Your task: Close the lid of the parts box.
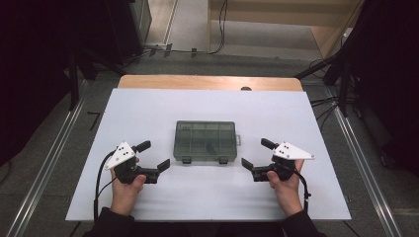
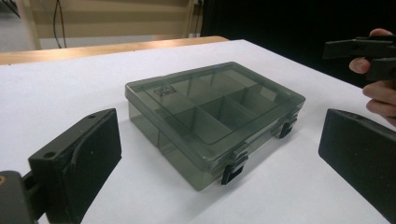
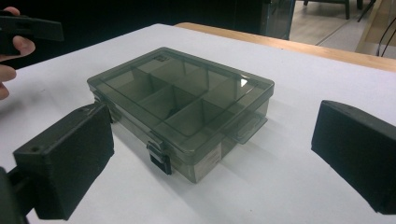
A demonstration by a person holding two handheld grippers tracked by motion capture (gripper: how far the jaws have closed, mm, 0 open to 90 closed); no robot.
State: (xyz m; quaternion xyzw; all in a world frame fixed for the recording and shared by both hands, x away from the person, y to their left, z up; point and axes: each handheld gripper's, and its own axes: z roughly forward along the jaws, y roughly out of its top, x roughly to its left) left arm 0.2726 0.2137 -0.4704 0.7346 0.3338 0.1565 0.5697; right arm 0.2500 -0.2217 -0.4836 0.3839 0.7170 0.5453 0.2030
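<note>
High view: a white surface (image 1: pixel 148 113) carrying a smoky translucent compartment box (image 1: pixel 206 141), which lies flat near the middle of the surface, slightly nearer the near edge than the far one. Its long axis runs parallel to the near edge. The lid is down, and two dark latches (image 1: pixel 187 160) on the long side face the near edge; a small tab projects from the short side that faces the right edge. Dividers show through the lid; one small dark item is dimly visible inside, too faint to identify.

The left gripper (image 1: pixel 155 156) sits at the box's near-left corner and the right gripper (image 1: pixel 256 155) at its near-right corner, each held in a hand at the near edge and angled inward toward the box. Both stand just beside the box without touching it. Each gripper's jaws are spread wide apart with nothing between them. A cable trails from each gripper toward the near edge.

Left gripper view: the box (image 2: pixel 215 119) lies ahead between the two black jaws, latches (image 2: pixel 234 169) toward the camera. Right gripper view: the box (image 3: pixel 182 105) seen from its other near corner, one latch (image 3: pixel 160 158) foremost.

A strip of bare wood (image 1: pixel 210 82) runs along the far edge. Nothing lies on the surface between either gripper and the box.
</note>
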